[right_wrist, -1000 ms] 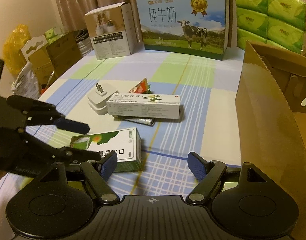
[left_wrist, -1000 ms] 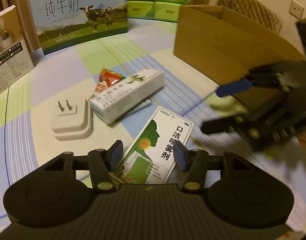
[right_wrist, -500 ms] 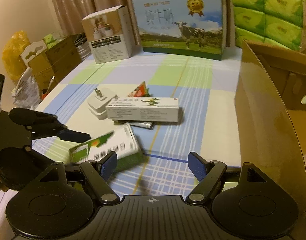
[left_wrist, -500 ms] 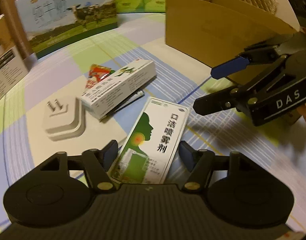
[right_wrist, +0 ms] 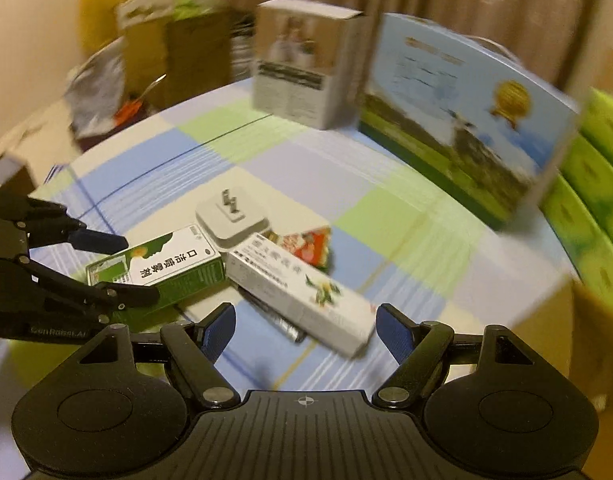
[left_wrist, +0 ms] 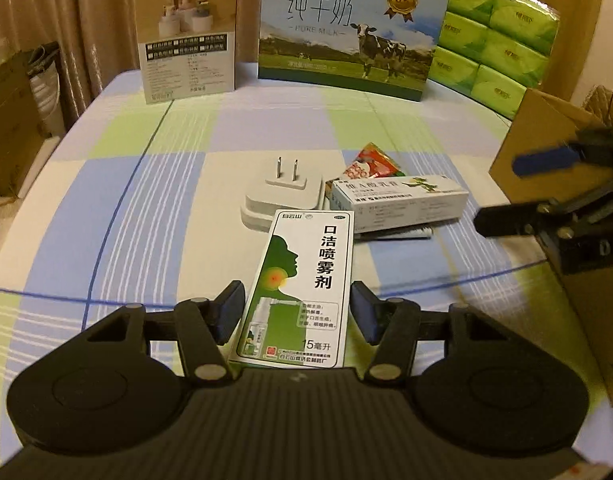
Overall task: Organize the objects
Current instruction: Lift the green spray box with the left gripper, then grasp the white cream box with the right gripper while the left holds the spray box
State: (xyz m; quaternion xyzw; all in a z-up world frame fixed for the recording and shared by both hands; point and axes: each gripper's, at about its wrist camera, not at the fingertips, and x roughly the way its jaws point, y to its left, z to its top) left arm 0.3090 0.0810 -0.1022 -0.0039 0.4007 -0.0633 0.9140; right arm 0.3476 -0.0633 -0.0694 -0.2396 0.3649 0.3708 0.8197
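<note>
The left claw [left_wrist: 296, 312] sits low over the checked counter [left_wrist: 146, 184] with the green-and-white throat spray box [left_wrist: 302, 284] lying flat between its blue pads [left_wrist: 231, 312]; its jaws are closing on the box, though a thin gap seems to show at each side, so it has not clamped the box; the box's far end lies just beside the white plug adapter [left_wrist: 282, 196], whose two prongs point up; right of the adapter lies the long white ointment box [left_wrist: 402, 202], resting over a red snack sachet [left_wrist: 372, 164] and a flat silvery item that is too hidden to name; the right claw [right_wrist: 306, 330] hangs released above the near end of that ointment box, its pads clear of it, and the view from it is badly smeared; a brown cardboard carton [left_wrist: 546, 152] stands at the right edge of the counter; at the far side stand a pure milk gift case [left_wrist: 346, 28], a humidifier carton [left_wrist: 186, 32] and stacked green tissue packs [left_wrist: 494, 36].
</note>
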